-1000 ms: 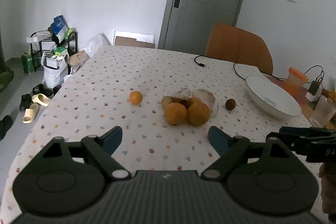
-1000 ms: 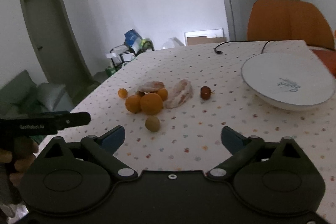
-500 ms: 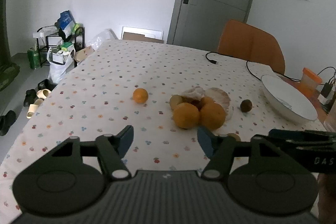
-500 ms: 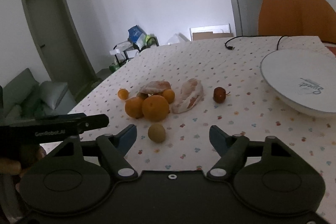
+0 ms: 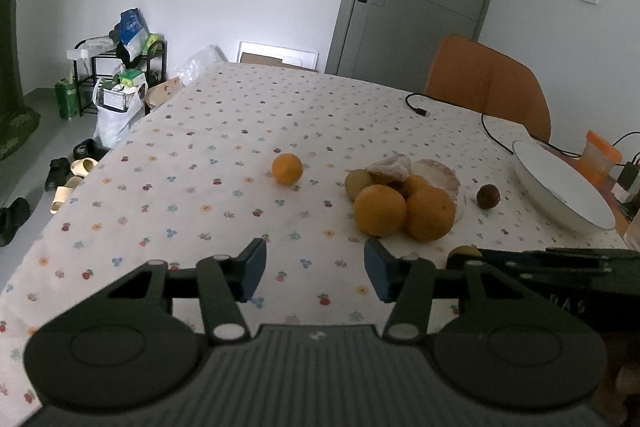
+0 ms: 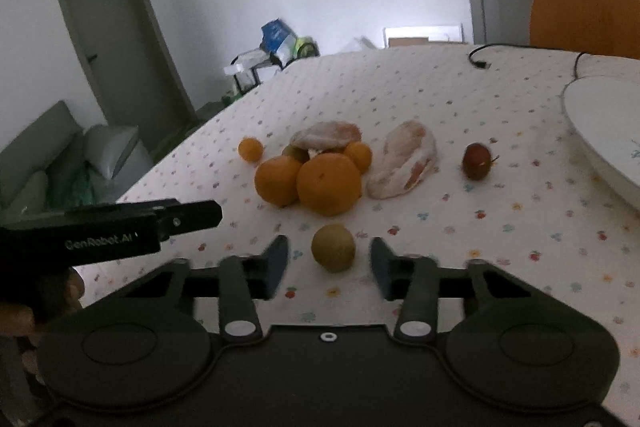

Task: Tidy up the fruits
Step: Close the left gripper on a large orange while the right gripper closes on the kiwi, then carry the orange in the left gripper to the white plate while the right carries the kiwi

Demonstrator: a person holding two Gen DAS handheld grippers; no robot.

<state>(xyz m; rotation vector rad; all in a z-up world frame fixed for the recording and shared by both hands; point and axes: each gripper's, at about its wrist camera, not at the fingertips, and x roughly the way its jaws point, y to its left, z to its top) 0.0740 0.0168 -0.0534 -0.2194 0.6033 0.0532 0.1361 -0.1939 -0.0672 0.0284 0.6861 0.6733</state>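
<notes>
Fruit lies in the middle of the right wrist frame on the dotted tablecloth (image 6: 400,87): left to right, four oranges (image 6: 328,183), two peeled segments (image 6: 404,163), one dark red fruit (image 6: 476,161); a white bowl (image 6: 600,123) sits at the right edge. Below centre, one brownish-green fruit (image 6: 333,247) sits between the right gripper (image 6: 329,265), whose jaws have just been closing but stand clear of it. At lower left, the left gripper (image 5: 315,269) points down-forward, jaws also just closing, over bare cloth.

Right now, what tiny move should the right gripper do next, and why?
Probably ease forward a little. The right gripper has just been closing, and the small greenish-brown fruit sits just ahead of its tips with gaps either side, not yet pinched. The white bowl waits empty.
</notes>
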